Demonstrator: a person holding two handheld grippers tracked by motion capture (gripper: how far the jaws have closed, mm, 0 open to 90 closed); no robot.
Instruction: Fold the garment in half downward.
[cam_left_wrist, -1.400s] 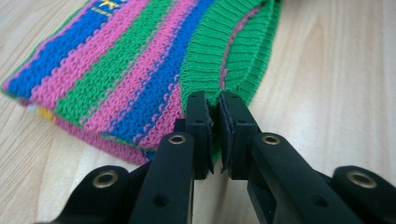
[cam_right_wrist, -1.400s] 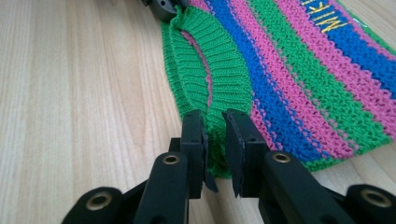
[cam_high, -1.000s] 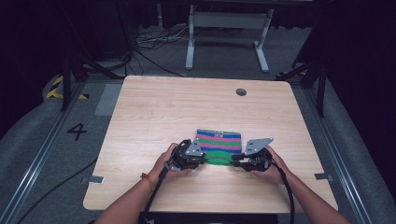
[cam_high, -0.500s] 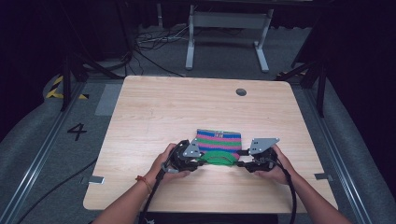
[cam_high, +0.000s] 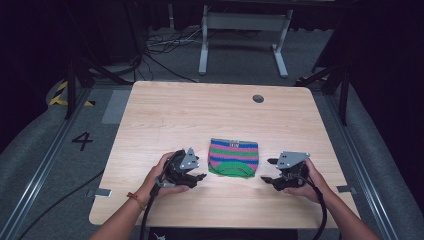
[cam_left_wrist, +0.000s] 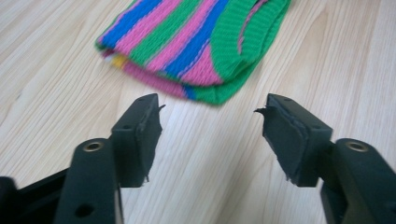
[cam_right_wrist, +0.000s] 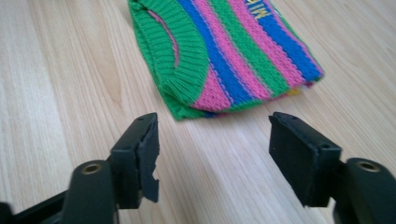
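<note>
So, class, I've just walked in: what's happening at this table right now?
A person sits at a wooden table with a two-jaw gripper in each hand. A folded striped knit garment, green, pink and blue, lies flat between them. The left gripper and right gripper rest on either side of it, jaws open, touching nothing. Each gripper view shows bare wood between the jaws and the knit's nearest edge.
</note>
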